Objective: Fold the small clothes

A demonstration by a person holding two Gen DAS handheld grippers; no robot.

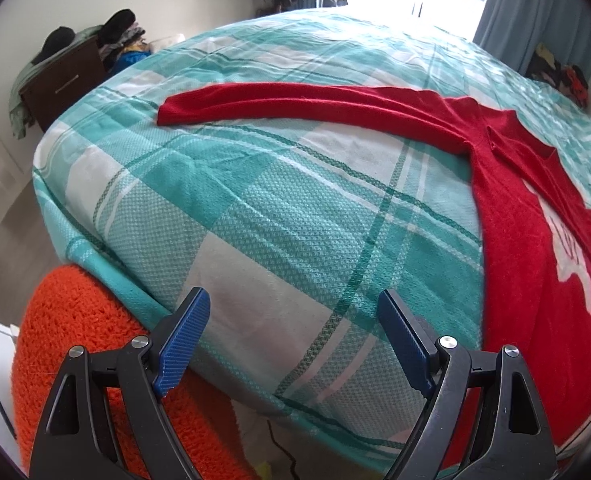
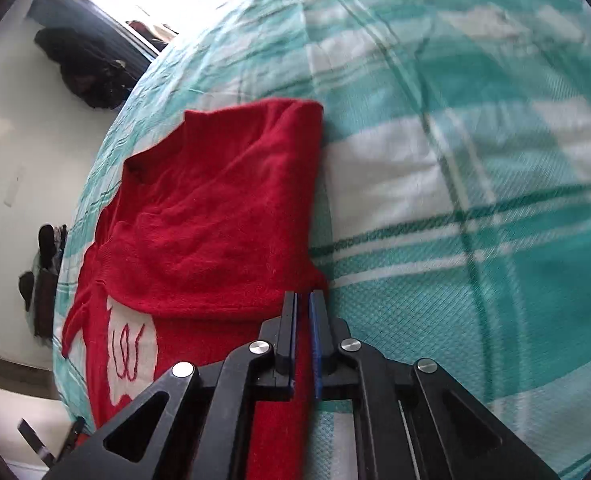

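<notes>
A red sweater [image 1: 535,248] with a white motif lies on the teal-and-white checked bed [image 1: 255,216]. One sleeve [image 1: 295,100] stretches out flat to the left. My left gripper [image 1: 295,308] is open and empty above the bed's near corner, left of the sweater body. In the right wrist view the sweater's [image 2: 215,216] other side is folded over the body. My right gripper [image 2: 303,300] is closed on the sweater's right edge at the fold; red cloth shows between the blue pads.
An orange fuzzy cushion [image 1: 79,344] sits at the bed's near left corner. A dark wooden cabinet [image 1: 63,80] with piled clothes stands at the far left. Blue curtains [image 1: 535,12] and a bright window are behind the bed. Dark clothes [image 2: 87,72] hang on the wall.
</notes>
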